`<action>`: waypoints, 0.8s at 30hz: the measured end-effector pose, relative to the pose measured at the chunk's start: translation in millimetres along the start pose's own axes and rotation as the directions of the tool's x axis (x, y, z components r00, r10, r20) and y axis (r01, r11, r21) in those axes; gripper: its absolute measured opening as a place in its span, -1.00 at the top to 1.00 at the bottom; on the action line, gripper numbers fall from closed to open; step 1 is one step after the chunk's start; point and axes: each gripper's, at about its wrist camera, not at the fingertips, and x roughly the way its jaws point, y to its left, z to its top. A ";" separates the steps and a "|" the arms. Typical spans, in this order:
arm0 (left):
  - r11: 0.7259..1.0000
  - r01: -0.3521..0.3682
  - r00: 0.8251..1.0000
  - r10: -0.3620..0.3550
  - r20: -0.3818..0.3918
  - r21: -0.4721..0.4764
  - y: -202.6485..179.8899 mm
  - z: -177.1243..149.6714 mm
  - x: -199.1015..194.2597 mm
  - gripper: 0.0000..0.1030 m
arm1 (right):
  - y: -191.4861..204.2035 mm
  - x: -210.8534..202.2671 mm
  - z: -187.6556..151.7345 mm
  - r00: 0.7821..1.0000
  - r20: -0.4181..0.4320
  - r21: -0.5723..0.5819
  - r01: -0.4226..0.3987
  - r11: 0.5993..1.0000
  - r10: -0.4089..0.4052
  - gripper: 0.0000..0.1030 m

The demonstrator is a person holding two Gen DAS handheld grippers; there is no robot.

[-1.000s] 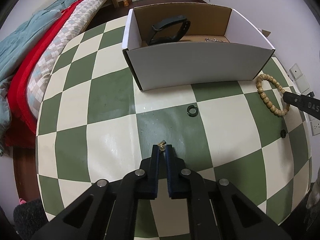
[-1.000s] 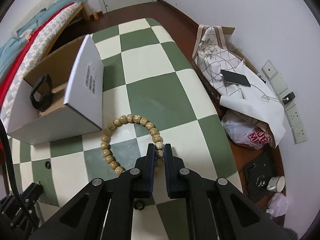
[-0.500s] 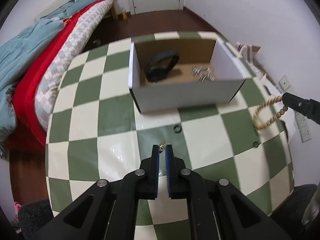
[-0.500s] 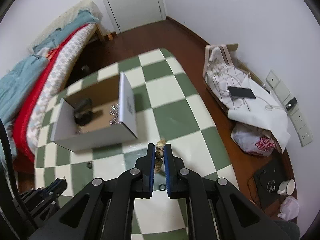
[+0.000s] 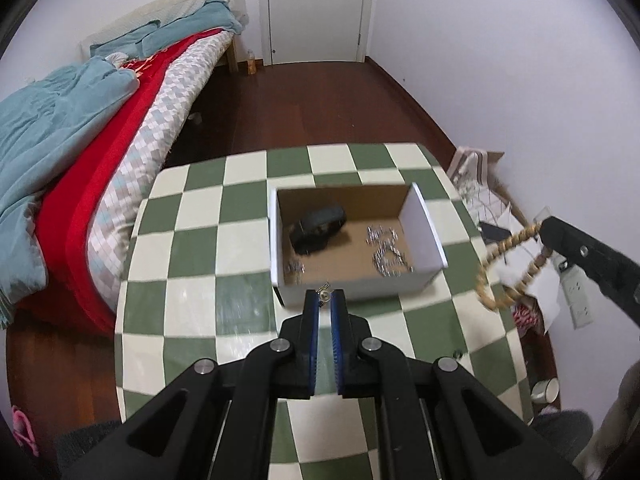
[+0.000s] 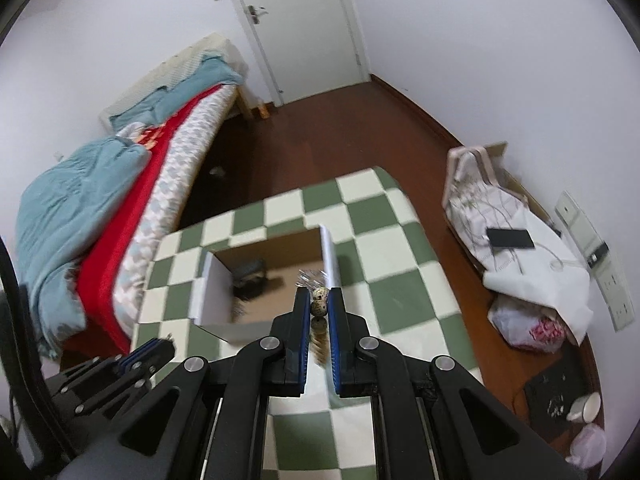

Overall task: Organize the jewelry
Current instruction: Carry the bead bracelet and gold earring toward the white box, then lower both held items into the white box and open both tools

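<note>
Seen first from the left wrist view, the left gripper (image 5: pixel 325 295) has its jaws pinched together on a small gold-coloured trinket (image 5: pixel 324 295), too small to identify further, which protrudes at the fingertips. The gripper is raised above the green-and-cream checked table (image 5: pixel 192 280). The open cardboard box (image 5: pixel 426 220) lies straight ahead along the finger axis, its near wall just beyond the tips; the box's long axis runs across the view, parallel to the table's near edge. On the box floor rest a black watch-like band (image 5: pixel 320 226) toward the left wall and silver chain pieces (image 5: pixel 386 254) toward the right wall. At the right of this view the right gripper (image 5: pixel 546 230) carries a wooden bead bracelet (image 5: pixel 506 266), the loop hanging beyond the table's right edge.

Next, from the right wrist view, the right gripper (image 6: pixel 320 300) is clamped on the bead bracelet (image 6: pixel 320 304), two speckled beads showing between the jaws and the rest of the loop hanging blurred beneath. The box (image 6: pixel 214 294) lies ahead and slightly left, its right wall (image 6: pixel 331 258) just beyond the fingertips. The left gripper (image 6: pixel 152 350) appears at lower left, short of the box's near wall.

By judgement, the left gripper is the nearer to a release: a short forward advance over the near wall would place the trinket above the box floor.
</note>
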 end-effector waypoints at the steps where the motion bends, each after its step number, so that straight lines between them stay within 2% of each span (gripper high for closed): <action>1: 1.000 0.006 1.000 -0.006 0.004 -0.010 5.0 8.4 2.1 0.93 | 5.4 -0.5 5.2 1.000 0.002 -0.010 -0.013 1.000 0.013 0.82; 7: 1.000 0.005 0.999 -0.006 -0.033 -0.031 25.7 39.1 34.2 0.93 | 38.2 20.2 31.6 0.997 -0.027 -0.069 -0.067 0.995 0.066 0.82; 12: 0.998 0.019 0.993 -0.025 -0.118 -0.056 39.1 52.4 75.1 0.93 | 57.1 60.6 42.1 0.986 -0.105 -0.075 -0.137 0.988 0.129 0.82; 16: 0.994 0.065 0.979 -0.079 -0.187 -0.082 44.7 56.9 99.1 0.93 | 62.9 100.1 42.6 0.963 -0.197 -0.033 -0.195 0.980 0.185 0.82; 20: 0.991 0.092 0.969 -0.112 -0.219 -0.100 47.5 61.8 112.8 0.93 | 60.9 130.3 39.1 0.941 -0.265 0.002 -0.220 0.975 0.213 0.82; 24: 0.981 0.125 0.958 -0.158 -0.240 -0.148 49.0 66.7 118.5 0.84 | 50.4 154.1 35.1 0.906 -0.349 0.068 -0.232 0.970 0.241 0.80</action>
